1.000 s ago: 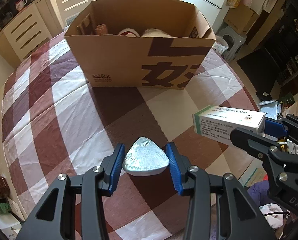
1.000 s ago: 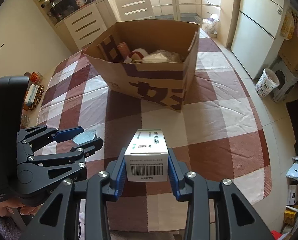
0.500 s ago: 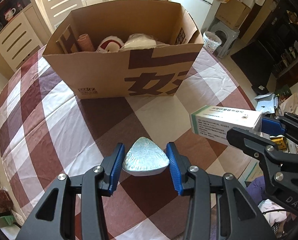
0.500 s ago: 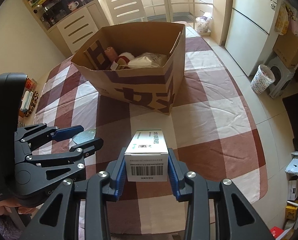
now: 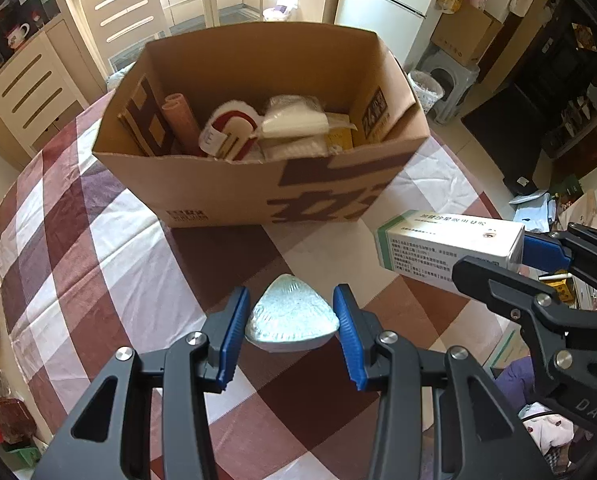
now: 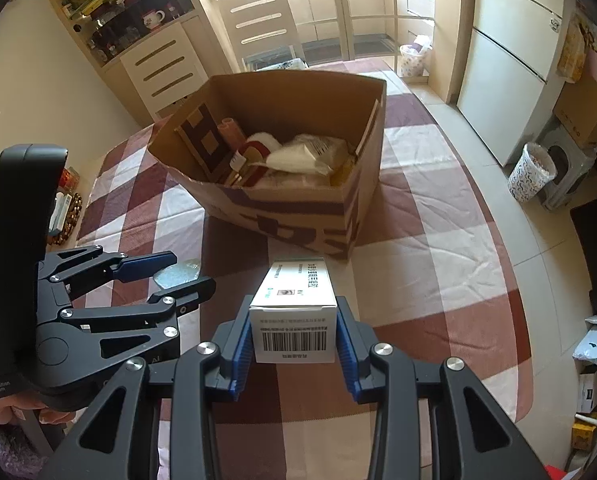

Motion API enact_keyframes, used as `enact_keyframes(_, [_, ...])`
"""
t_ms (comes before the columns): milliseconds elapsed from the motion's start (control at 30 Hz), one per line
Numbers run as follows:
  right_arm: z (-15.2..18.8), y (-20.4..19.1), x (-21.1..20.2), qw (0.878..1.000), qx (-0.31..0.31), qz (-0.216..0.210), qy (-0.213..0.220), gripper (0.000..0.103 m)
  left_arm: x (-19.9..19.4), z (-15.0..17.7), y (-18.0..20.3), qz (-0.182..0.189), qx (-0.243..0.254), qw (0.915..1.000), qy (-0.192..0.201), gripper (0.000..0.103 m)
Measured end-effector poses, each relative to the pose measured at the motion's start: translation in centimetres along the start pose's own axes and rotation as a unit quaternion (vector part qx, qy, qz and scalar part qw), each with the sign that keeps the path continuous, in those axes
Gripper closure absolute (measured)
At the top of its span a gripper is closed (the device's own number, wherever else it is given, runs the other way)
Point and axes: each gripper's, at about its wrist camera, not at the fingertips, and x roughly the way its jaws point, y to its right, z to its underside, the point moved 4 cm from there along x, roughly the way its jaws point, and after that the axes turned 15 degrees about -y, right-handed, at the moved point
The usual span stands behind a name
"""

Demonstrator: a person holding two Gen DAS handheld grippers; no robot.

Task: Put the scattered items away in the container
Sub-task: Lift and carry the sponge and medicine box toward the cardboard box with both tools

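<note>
Both grippers: left gripper (image 5: 290, 330), right gripper (image 6: 294, 338) black skeletal frames, blue ribbed pads (image 5: 232, 332), silver screws, white lettering on housing.

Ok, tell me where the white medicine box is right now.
The white medicine box is clamped in the right tool, above the checked tablecloth, short of the cardboard box, right of the left tool.

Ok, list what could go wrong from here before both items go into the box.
1. The silver triangular packet is rounded and shiny; the left gripper pinches only its corners, so it might slip out.
2. The cardboard box is already well filled, so the medicine carton in the right gripper may land on top and tip.
3. The grippers are side by side and could bump over the opening.
</note>
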Motion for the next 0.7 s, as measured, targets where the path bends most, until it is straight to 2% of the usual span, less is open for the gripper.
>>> enact_keyframes(333, [-2.5, -1.4, -2.3, 0.999, -0.019, 0.005, 0.027, 0.066, -1.8, -1.9, -1.8, 0.000, 0.001, 0.9999, 0.017, 0.059])
enact_keyframes(700, [-6.3, -2.5, -5.3, 0.997, -0.032, 0.003, 0.068, 0.066, -5.9, -5.5, -4.4, 0.022, -0.008, 0.9981, 0.057, 0.059])
